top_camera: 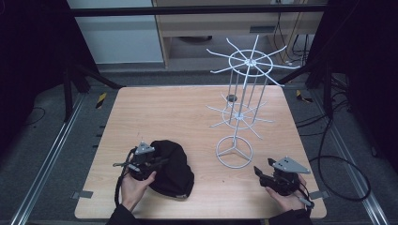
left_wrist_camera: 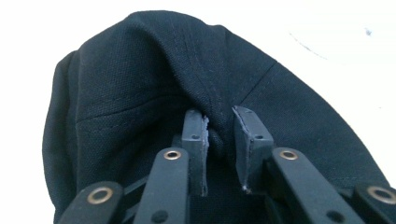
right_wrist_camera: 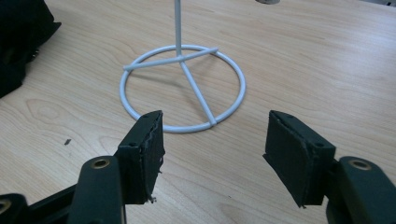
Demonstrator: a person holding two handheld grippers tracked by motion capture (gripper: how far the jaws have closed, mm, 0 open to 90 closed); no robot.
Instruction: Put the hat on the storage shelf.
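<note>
light wooden table (top_camera: 155,108); on it — a black cap (top_camera: 173,168) near the front edge; white wire rack (top_camera: 241,112) standing right of it

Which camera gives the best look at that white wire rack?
The high view: the white wire rack stands whole, both hook tiers and ring base. The right gripper view has just its base and stem; the left gripper view faces black cloth.

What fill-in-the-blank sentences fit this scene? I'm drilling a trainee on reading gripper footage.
1. The left gripper pinches a fold of the black ____.
2. The right gripper hangs with its jaws ____, nothing between them.
3. The white wire rack stands on a base shaped like a ____.
4. The black cap lies on the ____ table.

Missing words: cap; open; ring; wooden
</note>
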